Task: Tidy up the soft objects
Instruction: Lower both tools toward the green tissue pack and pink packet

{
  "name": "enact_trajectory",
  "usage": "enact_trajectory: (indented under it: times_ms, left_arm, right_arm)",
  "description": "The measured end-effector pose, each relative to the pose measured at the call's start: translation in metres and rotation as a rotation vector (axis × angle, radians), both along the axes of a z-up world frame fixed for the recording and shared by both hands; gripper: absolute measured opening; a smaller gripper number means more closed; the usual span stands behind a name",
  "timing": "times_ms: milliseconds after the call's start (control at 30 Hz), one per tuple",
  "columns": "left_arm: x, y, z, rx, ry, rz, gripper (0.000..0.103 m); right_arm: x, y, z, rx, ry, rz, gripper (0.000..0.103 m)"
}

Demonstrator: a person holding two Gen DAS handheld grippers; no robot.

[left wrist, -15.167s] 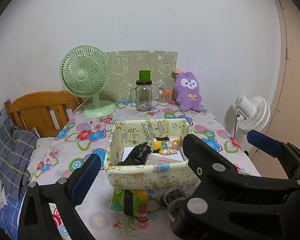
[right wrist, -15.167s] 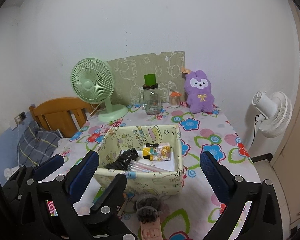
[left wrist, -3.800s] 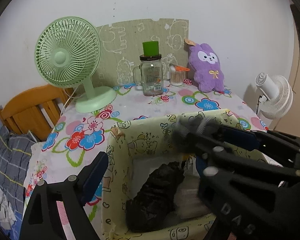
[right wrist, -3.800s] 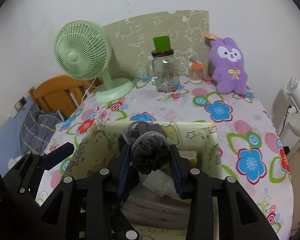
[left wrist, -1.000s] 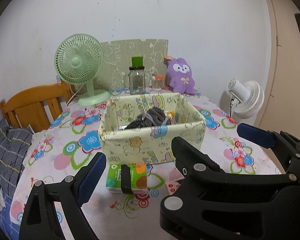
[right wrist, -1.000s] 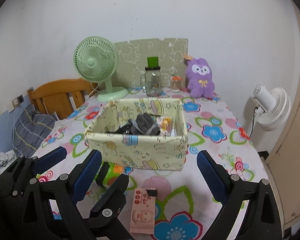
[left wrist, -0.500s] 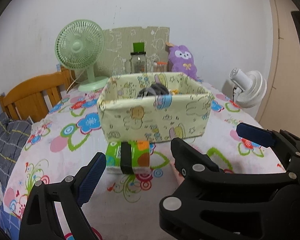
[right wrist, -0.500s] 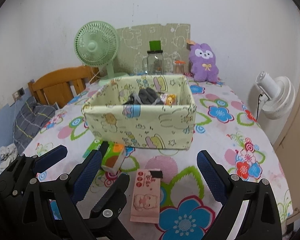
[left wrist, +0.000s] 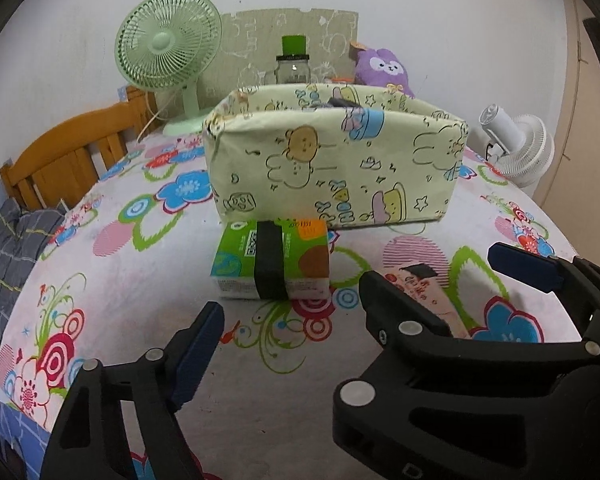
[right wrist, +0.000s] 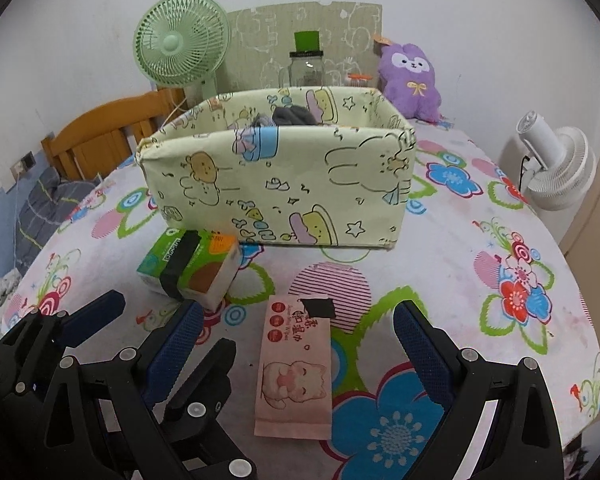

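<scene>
Both tools hang low over the near edge of the tabletop point(right wrist: 500, 240), fingers spread wide and holding nothing: the left tool point(left wrist: 284, 320) faces the tissue pack point(left wrist: 274, 258), the right tool point(right wrist: 296, 344) straddles the pink wipes packet point(right wrist: 294, 376). The fabric box point(right wrist: 276, 184) stands mid-tabletop, just behind both packs. A dark grey bundle point(right wrist: 294, 116), probably the scrunchie, shows above its rim.
</scene>
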State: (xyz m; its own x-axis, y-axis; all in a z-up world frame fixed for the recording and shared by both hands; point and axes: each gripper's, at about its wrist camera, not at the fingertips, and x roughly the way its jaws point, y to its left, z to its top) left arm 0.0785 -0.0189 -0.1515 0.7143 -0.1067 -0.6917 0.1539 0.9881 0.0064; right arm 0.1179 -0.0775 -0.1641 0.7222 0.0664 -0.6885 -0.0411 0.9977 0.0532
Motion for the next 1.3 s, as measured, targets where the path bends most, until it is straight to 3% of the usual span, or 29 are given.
enact_trajectory:
  times_ms: [67, 467, 533, 600, 700, 1300]
  left_arm:
    - [0.002, 0.001, -0.003, 0.003, 0.009, -0.001, 0.081]
    - [0.007, -0.001, -0.013, 0.005, 0.057, -0.029, 0.069]
    - [0.006, -0.003, -0.013, 0.013, 0.053, -0.031, 0.069]
    - [0.006, -0.004, -0.013, 0.016, 0.053, -0.031, 0.069]
    - [0.007, -0.005, -0.013, 0.014, 0.057, -0.03, 0.069]
    - [0.032, 0.008, 0.0, 0.008, 0.046, 0.046, 0.069]
  right_arm:
    - [0.003, 0.0, -0.005, 0.008, 0.022, -0.003, 0.097]
    - [0.016, -0.005, -0.022, 0.022, 0.101, -0.037, 0.071]
    - [0.016, -0.002, -0.022, -0.012, 0.102, -0.044, 0.062]
    - [0.015, -0.002, -0.022, -0.008, 0.1, -0.043, 0.06]
    - [0.014, -0.003, -0.021, 0.007, 0.097, -0.034, 0.044]
    - [0.03, -0.004, -0.006, 0.057, 0.084, -0.029, 0.042]
